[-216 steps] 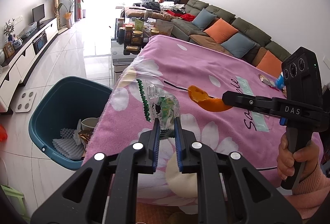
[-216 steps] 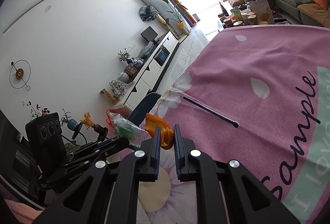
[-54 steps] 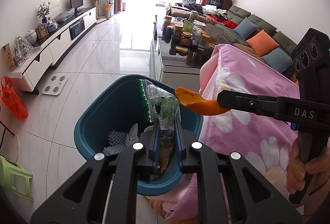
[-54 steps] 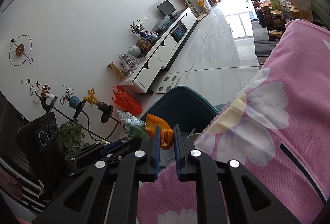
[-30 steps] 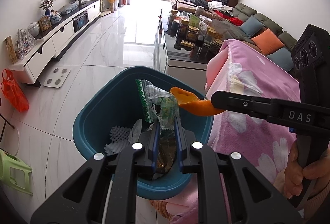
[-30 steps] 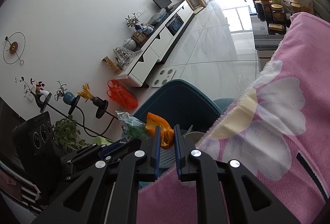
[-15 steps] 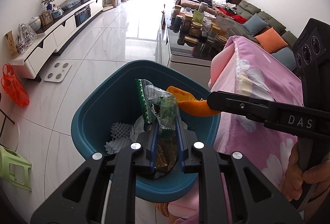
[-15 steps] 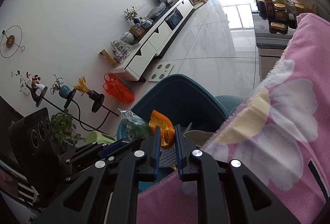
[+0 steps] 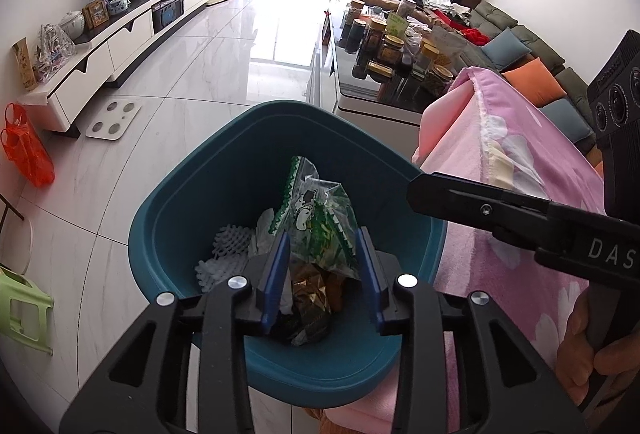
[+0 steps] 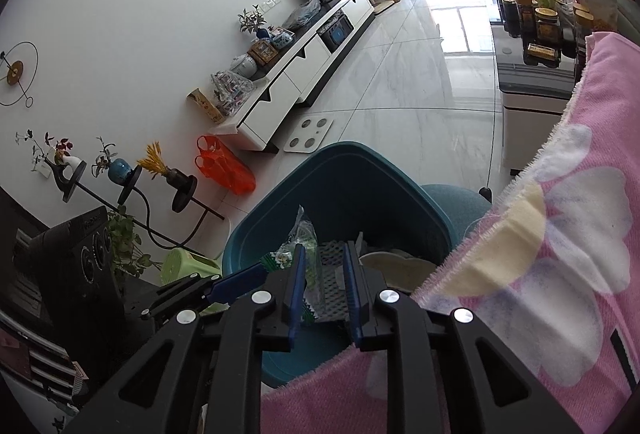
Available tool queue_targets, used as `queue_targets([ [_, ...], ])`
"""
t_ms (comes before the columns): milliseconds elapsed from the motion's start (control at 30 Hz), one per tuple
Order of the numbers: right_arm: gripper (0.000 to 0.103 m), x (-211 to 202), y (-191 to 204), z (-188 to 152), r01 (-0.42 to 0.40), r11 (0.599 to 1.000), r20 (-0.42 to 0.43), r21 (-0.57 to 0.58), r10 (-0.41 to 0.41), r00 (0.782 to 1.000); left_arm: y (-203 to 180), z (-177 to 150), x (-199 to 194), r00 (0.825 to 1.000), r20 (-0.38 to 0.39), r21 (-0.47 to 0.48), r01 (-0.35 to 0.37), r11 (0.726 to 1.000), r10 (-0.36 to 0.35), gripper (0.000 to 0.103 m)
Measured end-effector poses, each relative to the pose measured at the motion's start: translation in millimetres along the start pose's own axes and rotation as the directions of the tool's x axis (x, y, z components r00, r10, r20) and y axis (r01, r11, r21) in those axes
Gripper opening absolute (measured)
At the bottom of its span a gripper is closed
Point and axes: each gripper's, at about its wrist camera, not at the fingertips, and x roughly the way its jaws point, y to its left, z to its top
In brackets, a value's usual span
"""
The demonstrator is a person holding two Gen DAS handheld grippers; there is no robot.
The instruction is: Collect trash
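Observation:
A teal trash bin (image 9: 192,194) stands on the floor beside the pink-covered table; it also shows in the right wrist view (image 10: 360,174). My left gripper (image 9: 322,254) is open above the bin, and a clear green-printed plastic wrapper (image 9: 316,222) hangs loose between its blue pads over the bin. My right gripper (image 10: 322,266) is open and empty above the bin's rim; its black fingers (image 9: 460,194) reach in from the right in the left wrist view. The orange peel is not in view. White foam netting (image 9: 224,254) and gold foil (image 9: 308,290) lie in the bin.
The pink flowered cloth (image 9: 520,194) covers the table right of the bin. A coffee table with several jars (image 9: 392,54) stands behind. An orange bag (image 9: 24,150), a white scale (image 9: 114,114), a green stool (image 9: 20,310) and a TV cabinet (image 9: 120,42) are on the left.
Both grippers opened over the bin. The orange peel has left my right gripper and is gone from view. The wrapper is freed between the left pads.

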Motion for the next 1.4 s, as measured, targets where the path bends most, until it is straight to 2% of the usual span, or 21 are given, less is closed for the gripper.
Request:
queue_targets([
  [267, 0.026, -22.4, -11.8, -10.2, 0.005, 1.0, 0.044, 0.009, -0.005, 0.999, 0.6, -5.8, -3.4, 1.0, 0.017, 0.009, -0.021, 1.0, 0.02, 0.043],
  [333, 0.031, -30.7, -12.6, -14.6, 0.004, 1.0, 0.061, 0.002, -0.004, 0.998, -1.2, -8.6, -11.4, 0.999, 0.039, 0.017, -0.015, 1.0, 0.014, 0.049],
  [433, 0.033, -45.1, -14.5, -23.1, -0.003, 1.0, 0.088, -0.011, 0.004, 0.996, -1.6, -12.1, -28.7, 0.996, 0.09, 0.027, -0.023, 0.999, 0.021, 0.055],
  [500, 0.037, -56.7, -15.9, -28.7, 0.001, 1.0, 0.112, -0.024, 0.001, 0.994, -2.2, -15.2, -42.3, 0.992, 0.127, 0.025, -0.017, 1.0, 0.014, 0.064],
  [633, 0.056, -87.4, -17.3, -46.7, 0.03, 0.998, 0.188, -0.048, -0.02, 0.982, -10.0, -27.5, -73.4, 0.977, 0.21, 0.05, -0.032, 0.998, 0.02, 0.078],
  [700, 0.063, -103.4, -17.8, -57.8, 0.064, 0.996, 0.227, -0.063, -0.048, 0.973, -17.6, -36.0, -89.9, 0.966, 0.258, 0.072, -0.041, 0.997, 0.021, 0.094],
  [733, 0.07, -110.5, -18.2, -63.9, 0.079, 0.994, 0.242, -0.071, -0.06, 0.968, -22.3, -40.5, -98.5, 0.959, 0.282, 0.08, -0.046, 0.996, 0.022, 0.098],
  [767, 0.078, -118.2, -18.8, -70.2, 0.096, 0.993, 0.261, -0.072, -0.074, 0.962, -27.6, -45.4, -105.2, 0.952, 0.304, 0.087, -0.05, 0.995, 0.021, 0.098],
  [833, 0.085, -133.0, -21.2, -81.5, 0.135, 0.988, 0.303, -0.074, -0.107, 0.947, -39.6, -53.2, -115.6, 0.945, 0.326, 0.101, -0.032, 0.994, -0.002, 0.098],
  [900, 0.088, -146.9, -21.9, -93.4, 0.193, 0.978, 0.348, -0.076, -0.155, 0.925, -53.3, -62.0, -124.1, 0.939, 0.343, 0.116, -0.015, 0.993, -0.026, 0.098],
  [933, 0.093, -154.2, -22.5, -100.4, 0.221, 0.973, 0.373, -0.073, -0.179, 0.911, -61.6, -66.7, -128.1, 0.935, 0.354, 0.128, -0.014, 0.992, -0.032, 0.098],
  [1000, 0.095, -171.5, -24.9, -116.4, 0.272, 0.96, 0.43, -0.059, -0.221, 0.875, -76.8, -74.0, -134.7, 0.925, 0.379, 0.143, -0.016, 0.99, -0.039, 0.098],
  [1167, 0.096, -211.4, -32.7, -156.0, 0.416, 0.909, 0.544, -0.002, -0.348, 0.764, -116.8, -92.5, -146.6, 0.896, 0.436, 0.187, 0.001, 0.982, -0.083, 0.098],
  [1400, 0.096, -260.6, -54.8, -198.6, 0.541, 0.83, 0.617, 0.135, -0.498, 0.61, -169.7, -103.1, -157.4, 0.857, 0.492, 0.252, 0.025, 0.967, -0.15, 0.098],
])
